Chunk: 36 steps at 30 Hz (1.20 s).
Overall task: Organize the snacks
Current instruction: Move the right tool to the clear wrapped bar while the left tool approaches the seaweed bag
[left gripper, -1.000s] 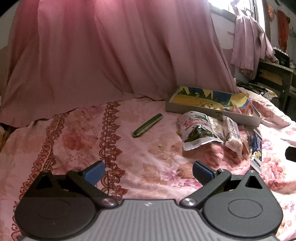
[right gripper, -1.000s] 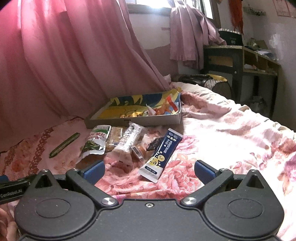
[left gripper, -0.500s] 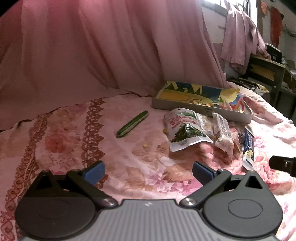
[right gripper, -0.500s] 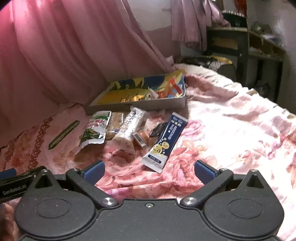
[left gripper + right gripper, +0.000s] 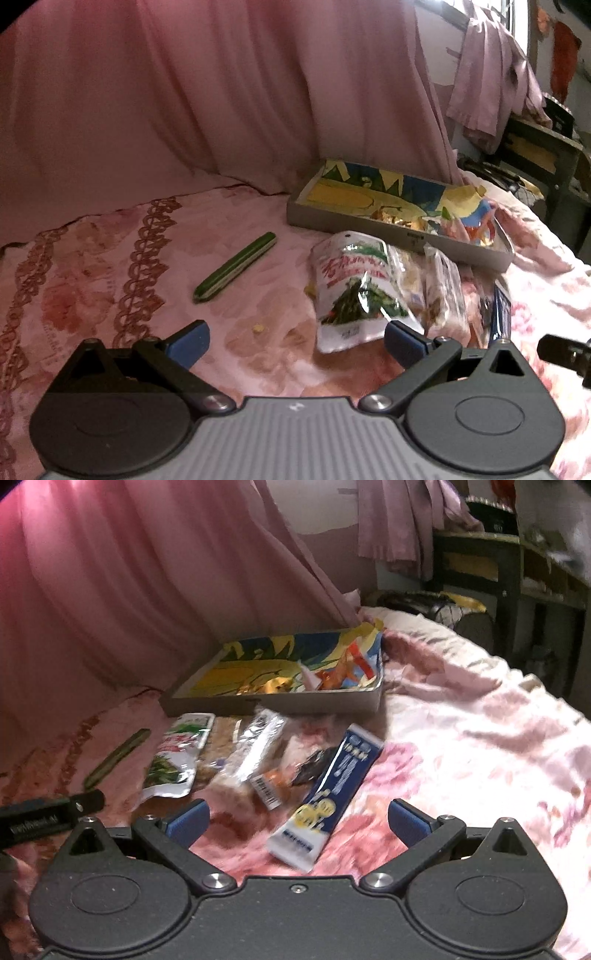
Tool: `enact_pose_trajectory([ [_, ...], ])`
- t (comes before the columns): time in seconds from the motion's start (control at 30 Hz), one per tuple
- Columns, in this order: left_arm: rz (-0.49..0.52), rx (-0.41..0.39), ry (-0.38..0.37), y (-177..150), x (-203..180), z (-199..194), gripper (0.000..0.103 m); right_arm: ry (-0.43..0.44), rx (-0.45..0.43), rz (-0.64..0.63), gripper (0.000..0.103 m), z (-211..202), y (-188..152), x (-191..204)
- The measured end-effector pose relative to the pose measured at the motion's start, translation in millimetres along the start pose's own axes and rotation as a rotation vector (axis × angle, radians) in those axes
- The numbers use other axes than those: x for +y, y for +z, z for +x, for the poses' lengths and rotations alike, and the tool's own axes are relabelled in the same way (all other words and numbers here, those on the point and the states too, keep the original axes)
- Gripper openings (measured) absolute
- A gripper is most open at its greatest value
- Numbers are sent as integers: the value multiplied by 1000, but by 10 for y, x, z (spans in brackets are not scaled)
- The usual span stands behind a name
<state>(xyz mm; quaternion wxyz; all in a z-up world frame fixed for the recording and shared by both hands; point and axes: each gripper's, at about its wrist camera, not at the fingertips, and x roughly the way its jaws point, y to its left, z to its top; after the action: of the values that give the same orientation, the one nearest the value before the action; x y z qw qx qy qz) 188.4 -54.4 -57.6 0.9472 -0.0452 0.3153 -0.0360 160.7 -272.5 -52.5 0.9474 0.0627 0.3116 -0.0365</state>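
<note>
Loose snacks lie on a pink floral bedspread [image 5: 110, 258]. A green-and-white pouch [image 5: 354, 288] [image 5: 177, 757] lies in front of a shallow grey box [image 5: 399, 232] [image 5: 273, 705] with a colourful lining and a few wrappers inside. Beside the pouch are clear-wrapped bars [image 5: 255, 746] and a blue-and-white stick pack [image 5: 332, 790]. A slim green stick [image 5: 236, 266] [image 5: 118, 757] lies apart to the left. My left gripper [image 5: 295, 339] is open, its right finger close to the pouch's near end. My right gripper [image 5: 297, 819] is open, and the blue pack's near end lies between its fingers.
A pink curtain [image 5: 221, 92] hangs behind the bed. A dark wooden desk [image 5: 509, 561] with shelves stands at the far right, clothes hanging above it. The left gripper's body [image 5: 48, 816] shows at the left edge of the right wrist view.
Both grippers have moved forward and lower toward the snacks, which now look larger and nearer. Both stay open. No snack has moved.
</note>
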Motion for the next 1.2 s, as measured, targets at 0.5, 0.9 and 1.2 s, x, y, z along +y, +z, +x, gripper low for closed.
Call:
enact_pose_trajectory([
  [0.5,17,63,-67,375,-305,680,103,36,50,-5,102,617,204,-198],
  [0.9,65,178,-110,459,-383,1115,102,239,6,19,91,976,275,-111],
  [1.2,58,225,-154,492,-335,1283,87,262,43,-30,76,1262,269,137],
])
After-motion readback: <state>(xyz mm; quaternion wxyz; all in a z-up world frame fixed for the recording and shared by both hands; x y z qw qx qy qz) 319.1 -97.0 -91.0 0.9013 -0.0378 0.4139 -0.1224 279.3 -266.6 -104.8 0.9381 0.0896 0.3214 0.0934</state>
